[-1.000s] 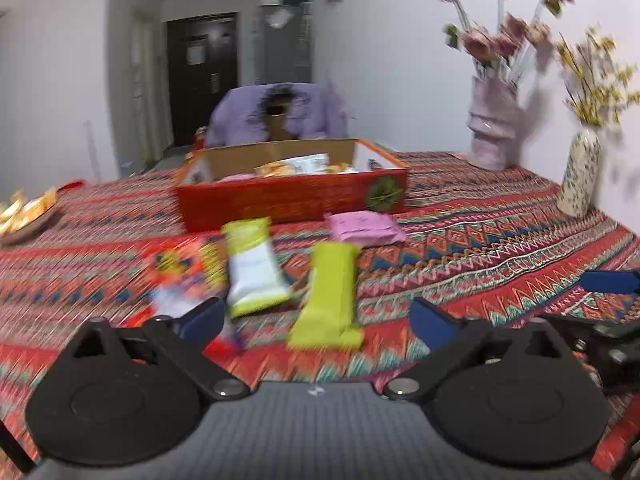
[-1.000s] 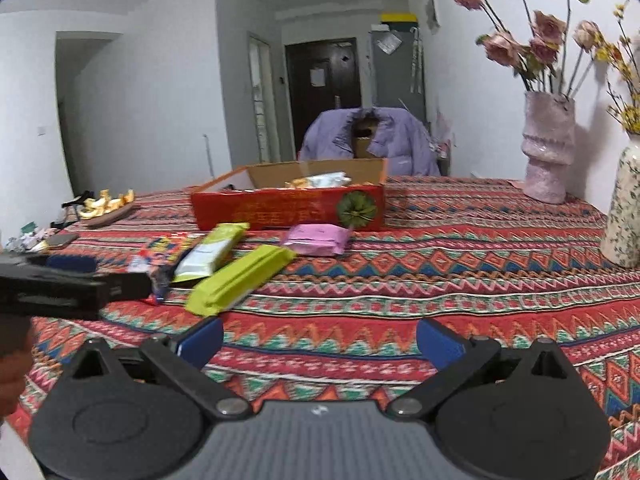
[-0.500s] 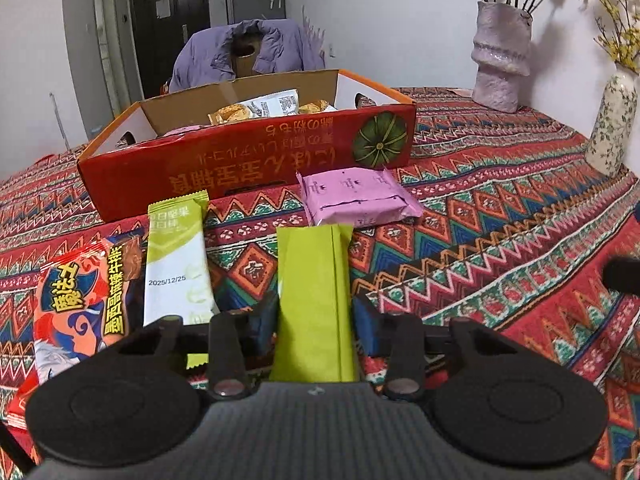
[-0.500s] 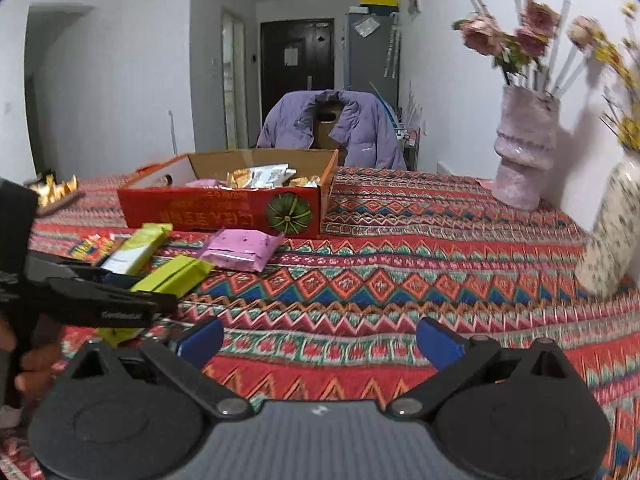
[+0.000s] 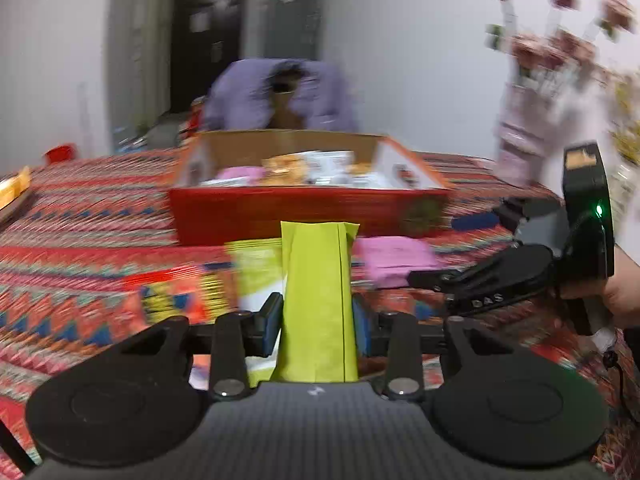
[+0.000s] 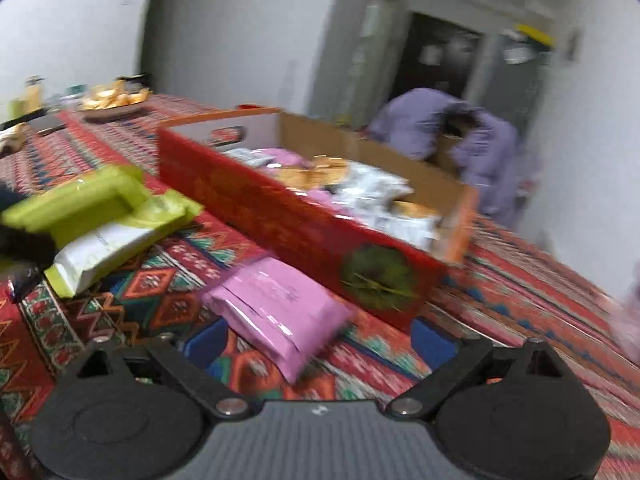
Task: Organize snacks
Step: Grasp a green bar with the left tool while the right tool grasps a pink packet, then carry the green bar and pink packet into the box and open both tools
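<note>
On the patterned red woven tabletop: snack packets before an open red cardboard box.

Item one: long lime-green foil snack bar, clamped between the blue-padded fingers of the left gripper, whose jaws have just been closing narrow onto it; the bar points toward the box. Item two: flat pink plastic snack packet, lying on the cloth just beside the box's front wall, between the widely spread fingers of the right gripper, whose jaws have just been narrowing slightly, pads apart from the packet. Item three: white-and-green wrapped bar, lying left of the pink packet. Box contents: assorted white, pink and orange packets.
</note>
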The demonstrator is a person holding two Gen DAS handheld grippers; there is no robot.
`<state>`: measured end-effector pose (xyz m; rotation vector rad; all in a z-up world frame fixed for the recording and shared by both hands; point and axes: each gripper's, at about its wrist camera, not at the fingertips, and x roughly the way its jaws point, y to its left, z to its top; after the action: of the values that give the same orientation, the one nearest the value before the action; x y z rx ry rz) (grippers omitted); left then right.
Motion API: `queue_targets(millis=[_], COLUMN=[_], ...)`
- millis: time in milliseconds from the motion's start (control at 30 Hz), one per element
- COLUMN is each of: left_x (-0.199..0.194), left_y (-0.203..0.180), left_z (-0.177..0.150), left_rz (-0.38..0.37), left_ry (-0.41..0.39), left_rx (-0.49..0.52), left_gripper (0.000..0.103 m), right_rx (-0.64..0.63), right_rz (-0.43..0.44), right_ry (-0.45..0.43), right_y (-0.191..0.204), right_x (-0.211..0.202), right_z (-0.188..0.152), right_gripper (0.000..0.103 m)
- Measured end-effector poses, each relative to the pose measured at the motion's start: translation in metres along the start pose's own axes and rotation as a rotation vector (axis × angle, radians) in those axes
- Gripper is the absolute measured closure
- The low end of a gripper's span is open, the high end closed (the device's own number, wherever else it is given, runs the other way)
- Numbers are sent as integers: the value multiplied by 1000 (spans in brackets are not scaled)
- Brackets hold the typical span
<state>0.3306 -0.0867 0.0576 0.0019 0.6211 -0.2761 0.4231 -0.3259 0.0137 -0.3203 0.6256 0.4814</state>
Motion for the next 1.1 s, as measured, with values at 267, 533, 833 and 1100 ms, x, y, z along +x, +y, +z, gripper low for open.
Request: queue_targets(millis=[267, 533, 833, 1100], left_x=[14, 8, -35, -70], left_y=[23, 13, -15, -39], left_z=[-2, -3, -23, -53], left_rz=[82, 61, 12, -43], left_ry=[32, 16, -4, -15], left_rx=[-43, -35, -26, 6], left_gripper=[66, 66, 66, 66], right_rx=[8, 266, 477, 503], right_rz=[222, 111, -76, -115], right_ry=[18, 22, -1, -62], right_y=[-20, -14, 58, 89], right_x=[45, -2, -109, -163], right_z=[9, -22, -81, -108], right_gripper=[12, 35, 38, 38])
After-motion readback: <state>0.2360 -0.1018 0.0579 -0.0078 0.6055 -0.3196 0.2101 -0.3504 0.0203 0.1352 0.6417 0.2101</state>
